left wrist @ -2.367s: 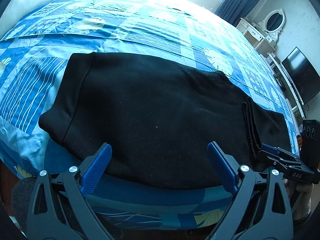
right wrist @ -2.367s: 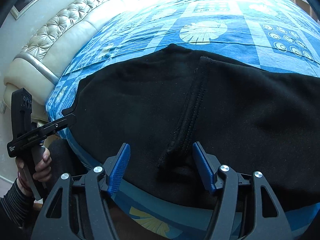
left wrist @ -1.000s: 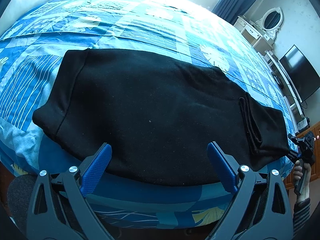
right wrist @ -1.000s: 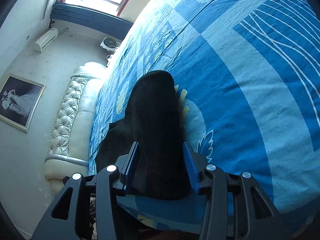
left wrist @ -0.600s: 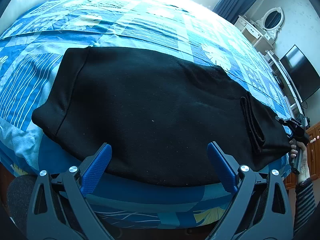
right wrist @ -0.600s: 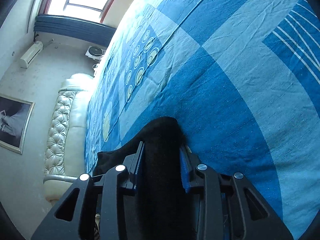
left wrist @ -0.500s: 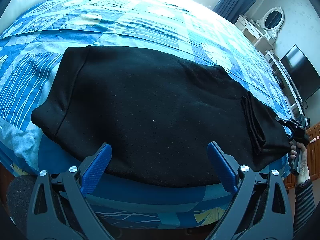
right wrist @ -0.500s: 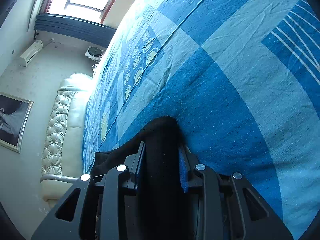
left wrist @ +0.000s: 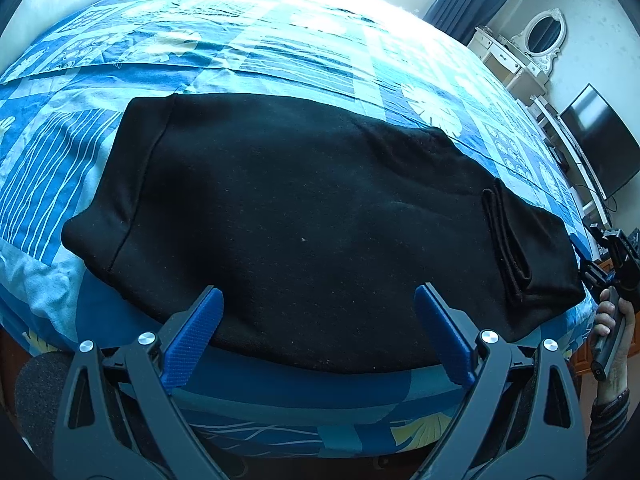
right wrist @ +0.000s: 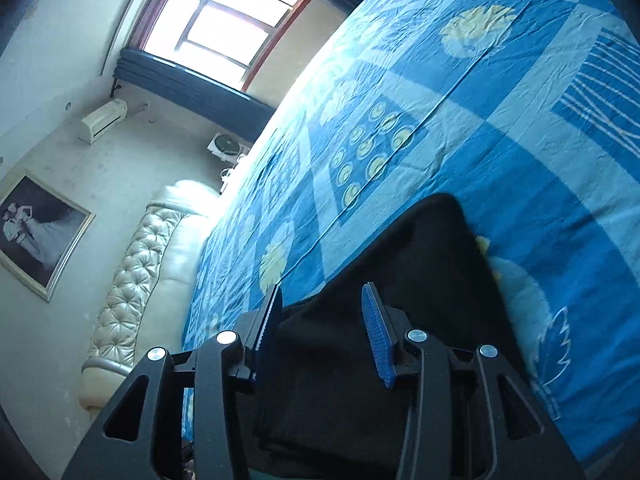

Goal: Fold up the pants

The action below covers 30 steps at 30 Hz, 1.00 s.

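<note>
Black pants (left wrist: 304, 216) lie folded lengthwise across the near edge of the blue patterned bed (left wrist: 280, 52), waistband end at the left, a folded cuff layer at the right. My left gripper (left wrist: 316, 332) is open and empty, hovering just over the pants' near edge. My right gripper (right wrist: 320, 320) is at the pants' right end (right wrist: 420, 264). Its jaws stand a little apart with the black cloth between and under them, not pinched. It also shows at the far right of the left wrist view (left wrist: 612, 248).
A cream tufted headboard (right wrist: 136, 276) stands at the bed's far left end. A white dresser with an oval mirror (left wrist: 540, 40) and a dark TV (left wrist: 600, 140) stand at the right. A window (right wrist: 228, 24) is behind the bed.
My right gripper's jaws have spread apart from the pants' end and the gripper has drawn back and tilted. My left gripper has stayed in place.
</note>
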Motion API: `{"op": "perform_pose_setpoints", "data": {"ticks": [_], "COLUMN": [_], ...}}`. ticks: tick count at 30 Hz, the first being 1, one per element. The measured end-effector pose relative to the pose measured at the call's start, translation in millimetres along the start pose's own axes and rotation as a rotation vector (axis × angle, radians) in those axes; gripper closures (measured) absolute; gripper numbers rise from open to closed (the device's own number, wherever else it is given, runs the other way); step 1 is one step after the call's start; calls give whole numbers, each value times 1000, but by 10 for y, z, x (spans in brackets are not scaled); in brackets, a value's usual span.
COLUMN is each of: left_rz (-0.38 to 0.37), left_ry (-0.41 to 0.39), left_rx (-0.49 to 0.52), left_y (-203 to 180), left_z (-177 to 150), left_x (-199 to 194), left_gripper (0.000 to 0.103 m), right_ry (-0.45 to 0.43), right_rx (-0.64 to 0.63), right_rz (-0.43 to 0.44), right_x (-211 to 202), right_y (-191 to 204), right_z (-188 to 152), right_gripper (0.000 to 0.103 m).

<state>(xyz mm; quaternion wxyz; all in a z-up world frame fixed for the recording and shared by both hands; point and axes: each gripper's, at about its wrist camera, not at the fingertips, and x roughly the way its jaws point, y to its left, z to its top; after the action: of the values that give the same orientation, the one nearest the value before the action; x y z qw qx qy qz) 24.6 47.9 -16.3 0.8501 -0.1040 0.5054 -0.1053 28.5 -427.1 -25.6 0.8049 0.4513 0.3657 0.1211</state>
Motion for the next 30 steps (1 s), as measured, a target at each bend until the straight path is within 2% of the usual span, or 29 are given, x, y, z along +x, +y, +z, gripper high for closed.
{"op": "perform_pose_setpoints", "data": {"ticks": [2, 4, 6, 10, 16, 24, 30], "left_rz": [3, 3, 3, 4, 16, 24, -39], "left_ry": [-2, -3, 0, 4, 8, 15, -38], "left_rx": [10, 15, 16, 12, 13, 34, 35], "left_y": [-11, -16, -18, -11, -18, -67, 53], "left_z": [-3, -1, 2, 8, 3, 10, 208], "left_x": [-8, -12, -7, 3, 13, -5, -312], "left_gripper": [7, 7, 7, 7, 7, 7, 7], "right_ry": [96, 190, 238, 307, 313, 307, 303], "right_rx": [-24, -49, -84, -139, -167, -156, -166], "right_rz": [71, 97, 67, -74, -119, -118, -121], "right_x": [193, 359, 464, 620, 639, 630, 670], "right_y": [185, 310, 388, 362, 311, 282, 302], "right_z": [-191, -333, -440, -587, -664, -668, -695], "right_gripper": [61, 61, 61, 57, 56, 54, 52]}}
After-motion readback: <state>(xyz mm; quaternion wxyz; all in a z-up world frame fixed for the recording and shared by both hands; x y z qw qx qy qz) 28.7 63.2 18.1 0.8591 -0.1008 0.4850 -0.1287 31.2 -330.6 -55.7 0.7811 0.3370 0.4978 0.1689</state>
